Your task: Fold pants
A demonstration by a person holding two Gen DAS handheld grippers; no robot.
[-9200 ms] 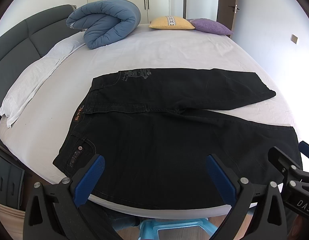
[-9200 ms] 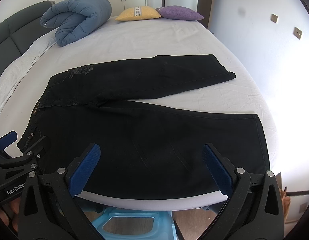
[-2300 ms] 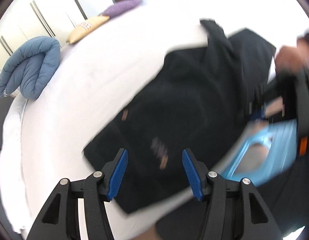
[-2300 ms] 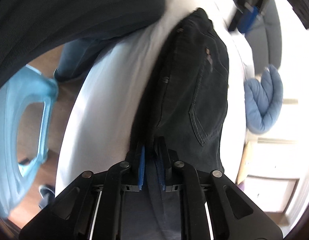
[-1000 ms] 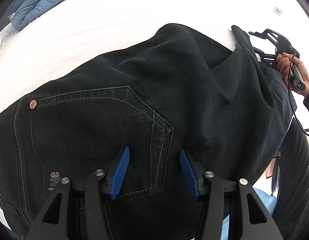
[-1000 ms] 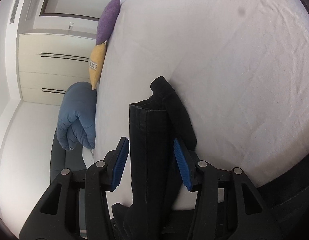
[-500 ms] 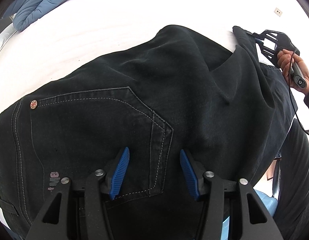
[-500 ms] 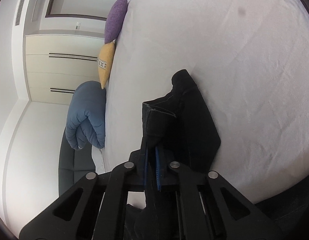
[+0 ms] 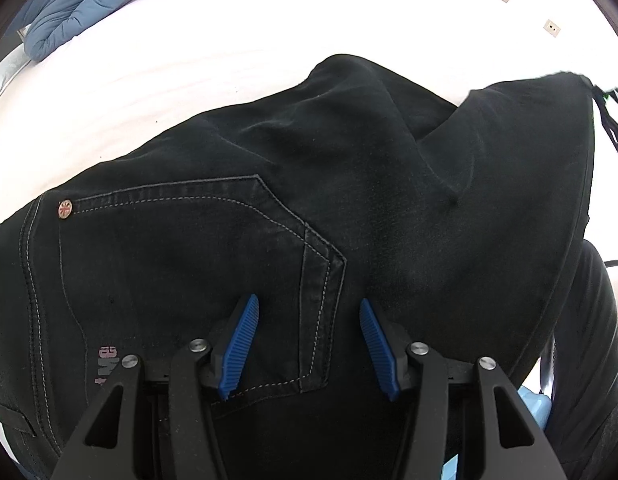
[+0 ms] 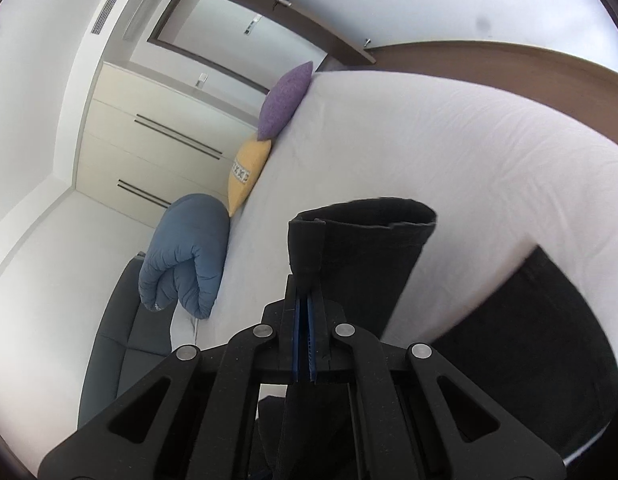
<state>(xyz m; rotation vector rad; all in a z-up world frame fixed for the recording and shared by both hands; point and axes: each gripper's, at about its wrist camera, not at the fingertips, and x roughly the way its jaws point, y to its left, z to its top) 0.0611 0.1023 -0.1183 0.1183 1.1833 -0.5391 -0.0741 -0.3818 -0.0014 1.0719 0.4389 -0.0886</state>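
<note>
Draping soft and heavy, black denim pants (image 9: 349,208) spread on the white bed (image 9: 229,60) just ahead of and under the left gripper (image 9: 307,344), blue pads apart, holding nothing, back pocket between them. Clamped tight in the right gripper (image 10: 304,344): the stacked leg hems (image 10: 361,248), lifted off the sheet. Likely to sag and slip by layers; best pinched at seams, hems or waistband. Cut off from both views: waistband edge, fold line, lower leg.
</note>
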